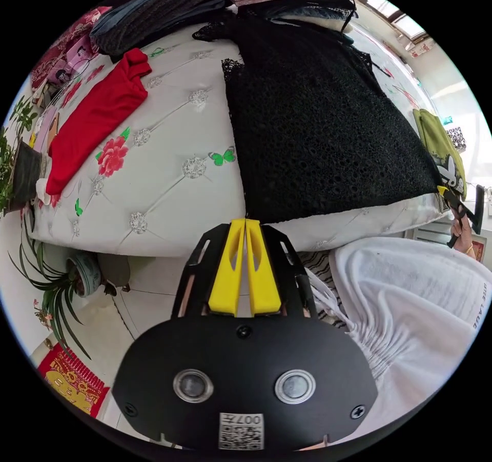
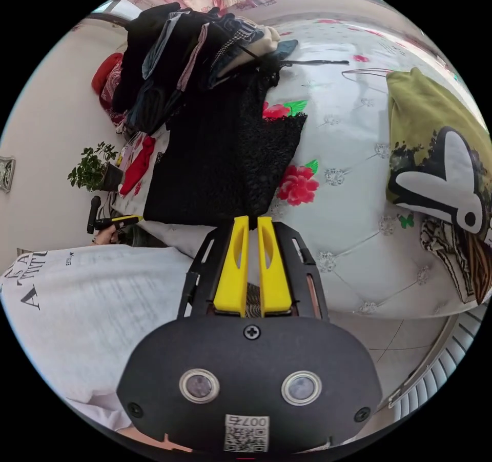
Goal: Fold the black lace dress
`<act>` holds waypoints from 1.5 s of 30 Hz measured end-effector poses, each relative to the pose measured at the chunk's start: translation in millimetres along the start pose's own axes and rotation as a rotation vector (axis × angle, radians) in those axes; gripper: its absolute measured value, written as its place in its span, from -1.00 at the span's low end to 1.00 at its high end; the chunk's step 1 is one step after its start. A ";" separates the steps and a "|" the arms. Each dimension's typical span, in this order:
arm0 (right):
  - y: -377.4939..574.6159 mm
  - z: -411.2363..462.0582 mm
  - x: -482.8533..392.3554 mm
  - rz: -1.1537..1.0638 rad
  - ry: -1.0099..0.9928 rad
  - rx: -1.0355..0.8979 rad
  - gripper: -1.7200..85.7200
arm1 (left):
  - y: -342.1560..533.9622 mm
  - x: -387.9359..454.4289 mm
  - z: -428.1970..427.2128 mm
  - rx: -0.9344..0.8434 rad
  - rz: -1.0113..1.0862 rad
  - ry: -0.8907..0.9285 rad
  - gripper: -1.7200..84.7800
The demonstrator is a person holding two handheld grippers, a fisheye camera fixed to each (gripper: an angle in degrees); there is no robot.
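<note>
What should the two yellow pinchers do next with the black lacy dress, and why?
Probably lift the near hem and carry it toward the far end. The left gripper and right gripper look shut on the black lace dress at its two near corners, and it lies flat on the bed.

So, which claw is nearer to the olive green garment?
Right. The right claw pinches the black lace dress at the hem corner next to the olive green garment; the left claw pinches the opposite corner, the dress's width away.
</note>
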State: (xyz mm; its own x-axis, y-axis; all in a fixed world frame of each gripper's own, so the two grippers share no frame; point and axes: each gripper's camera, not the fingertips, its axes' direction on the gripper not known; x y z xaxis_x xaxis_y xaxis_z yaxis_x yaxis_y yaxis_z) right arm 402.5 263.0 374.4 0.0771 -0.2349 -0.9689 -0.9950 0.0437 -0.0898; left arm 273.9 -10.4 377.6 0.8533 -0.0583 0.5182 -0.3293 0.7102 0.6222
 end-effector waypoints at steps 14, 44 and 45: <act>6.1 -53.6 -29.9 0.000 0.158 0.141 -0.95 | 18.9 -25.7 0.2 -0.029 -0.036 0.039 -0.98; -144.7 21.3 -94.9 -0.193 0.087 -0.104 -0.94 | 12.2 -150.7 -50.6 0.048 -0.192 0.113 -0.92; -162.2 11.0 -91.4 -0.175 0.105 -0.038 -0.93 | -3.4 -162.1 -57.2 0.090 -0.193 0.122 -0.89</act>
State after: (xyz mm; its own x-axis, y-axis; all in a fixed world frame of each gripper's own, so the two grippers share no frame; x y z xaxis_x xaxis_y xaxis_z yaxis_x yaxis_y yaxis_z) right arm 557.5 288.0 475.0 0.2440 -0.3362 -0.9096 -0.9688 -0.0428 -0.2441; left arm 159.8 36.8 257.9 0.9447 -0.0977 0.3130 -0.1853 0.6286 0.7554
